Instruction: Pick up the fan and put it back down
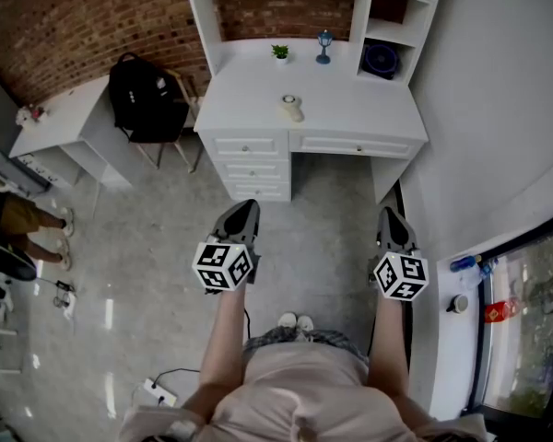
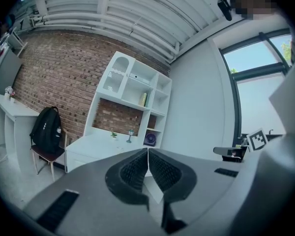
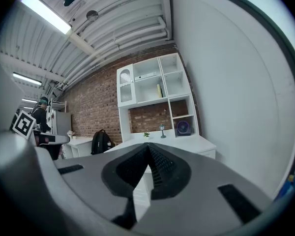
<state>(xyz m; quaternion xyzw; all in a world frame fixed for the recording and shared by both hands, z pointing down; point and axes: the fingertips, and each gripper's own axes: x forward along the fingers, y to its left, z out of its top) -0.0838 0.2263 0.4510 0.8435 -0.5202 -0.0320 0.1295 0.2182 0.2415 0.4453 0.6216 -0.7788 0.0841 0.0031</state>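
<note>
The fan [image 1: 381, 60] is small, dark and round, and stands in the lower right cubby of the white desk hutch [image 1: 304, 118]. It also shows far off as the fan [image 2: 149, 139] in the left gripper view and the fan [image 3: 183, 127] in the right gripper view. Both grippers hang over the floor, well short of the desk and pointing toward it. My left gripper [image 1: 246, 206] is shut with nothing between its pads [image 2: 137, 168]. My right gripper [image 1: 391, 215] is shut too, and its pads [image 3: 160, 163] hold nothing.
On the desk top stand a small potted plant [image 1: 280, 52], a lamp figurine [image 1: 324, 44] and a pale round object [image 1: 292, 107]. A black backpack [image 1: 146, 95] sits on a chair left of the desk. A wall and window sill [image 1: 461, 284] close the right side; a power strip [image 1: 157, 392] lies on the floor.
</note>
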